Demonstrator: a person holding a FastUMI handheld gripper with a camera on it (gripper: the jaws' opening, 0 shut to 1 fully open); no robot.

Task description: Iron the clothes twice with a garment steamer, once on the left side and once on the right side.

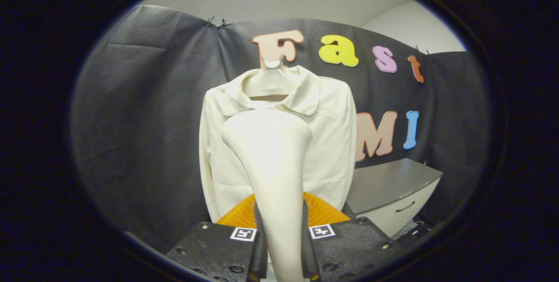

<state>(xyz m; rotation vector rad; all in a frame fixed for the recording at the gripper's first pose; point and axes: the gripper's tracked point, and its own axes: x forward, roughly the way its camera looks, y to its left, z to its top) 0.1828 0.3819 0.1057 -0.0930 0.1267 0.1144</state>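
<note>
A cream collared shirt [332,142] hangs on a hanger [271,64] against the booth's black cloth wall, its front facing me. My gripper [280,238] is shut on the white garment steamer [273,164], both fingers pressing its narrow handle. The steamer's wide head rises ahead of the fingers and covers the middle of the shirt, just below the collar. I cannot tell whether the head touches the fabric.
A low cabinet [393,190] with a grey top and a white drawer front stands to the right of the shirt, against the wall. The black cloth wall [144,120] runs behind and to the left of the shirt.
</note>
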